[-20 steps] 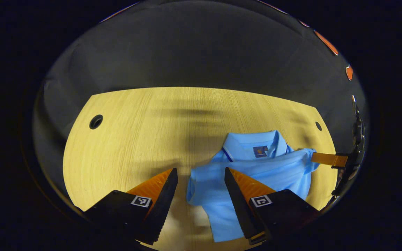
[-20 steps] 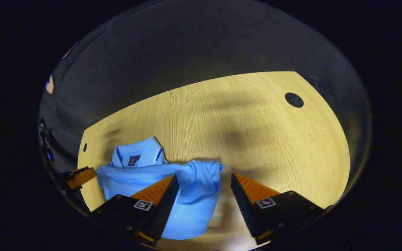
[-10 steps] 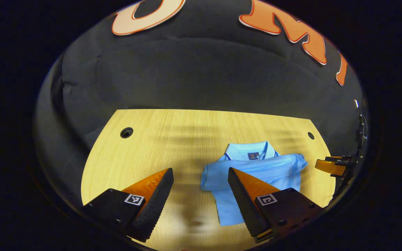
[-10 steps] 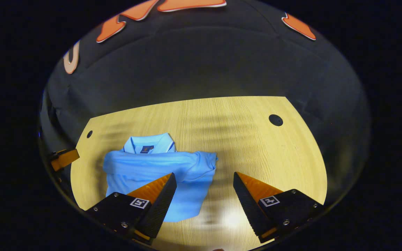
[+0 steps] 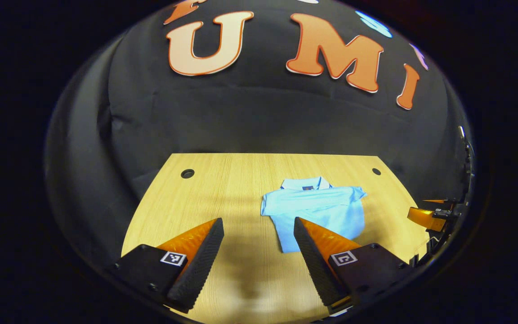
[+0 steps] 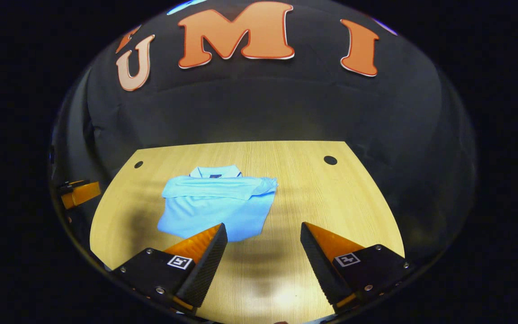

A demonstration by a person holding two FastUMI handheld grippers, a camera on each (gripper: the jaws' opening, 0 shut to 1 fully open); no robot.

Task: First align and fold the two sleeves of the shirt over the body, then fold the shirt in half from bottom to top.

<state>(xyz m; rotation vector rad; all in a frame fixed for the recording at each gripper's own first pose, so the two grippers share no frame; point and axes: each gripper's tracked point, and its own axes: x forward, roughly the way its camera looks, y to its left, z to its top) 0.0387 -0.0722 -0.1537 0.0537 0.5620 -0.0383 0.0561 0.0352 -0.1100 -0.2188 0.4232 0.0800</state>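
Both tongs have pulled back and up from the shirt point(image 5: 315, 209) within the last second — it now sits small in both views, lying alone near the far edge of the counter point(image 5: 223, 189), collar toward the wall. The sleeves lie across the body and the hem appears brought up, so the folding looks done. The left tongs point(image 5: 259, 252) and right tongs point(image 6: 263, 256) hover above the near edge, fingers spread apart and empty — well clear of the cloth.
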